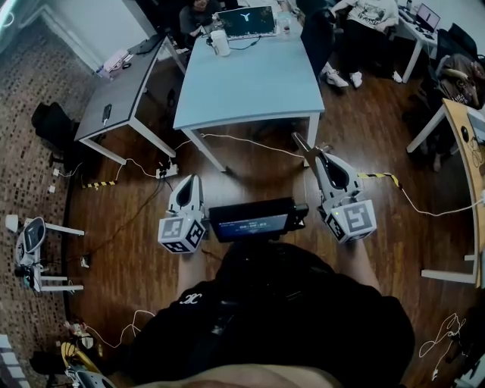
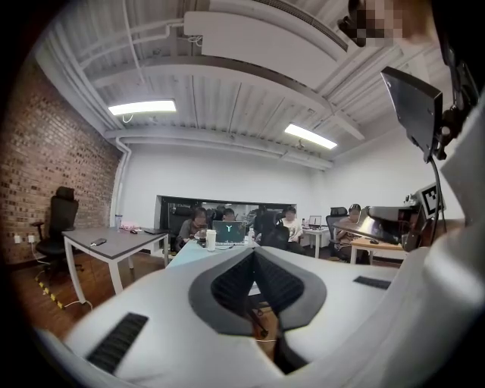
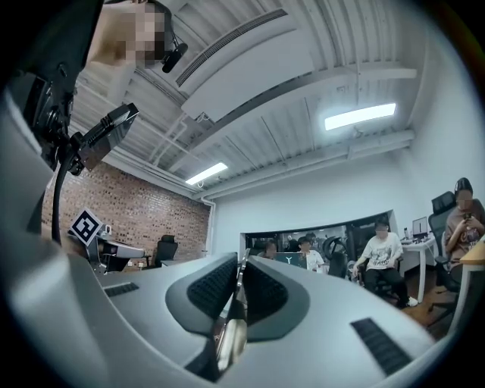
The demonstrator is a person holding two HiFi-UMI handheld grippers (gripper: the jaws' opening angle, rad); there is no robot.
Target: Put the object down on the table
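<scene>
My right gripper (image 1: pixel 313 154) is shut on a thin metal utensil, probably a spoon (image 3: pixel 232 339). Its shiny wider end lies low between the jaws, and its narrow stem (image 3: pixel 241 267) runs up between the dark ribbed pads. From the head view, a thin end of the utensil (image 1: pixel 298 140) pokes out past the fingertips, above the floor near the leg of the light blue table (image 1: pixel 250 87). My left gripper (image 1: pixel 189 180) hangs level with it on the left, short of the table's near edge. Its jaws are shut with nothing between them (image 2: pixel 254 255).
On the blue table's far end stand a laptop (image 1: pixel 246 21) and a white cup (image 1: pixel 220 43), with people seated behind. A grey desk (image 1: pixel 114 95) is to the left and a wooden desk (image 1: pixel 464 144) to the right. Cables (image 1: pixel 227 139) cross the wooden floor.
</scene>
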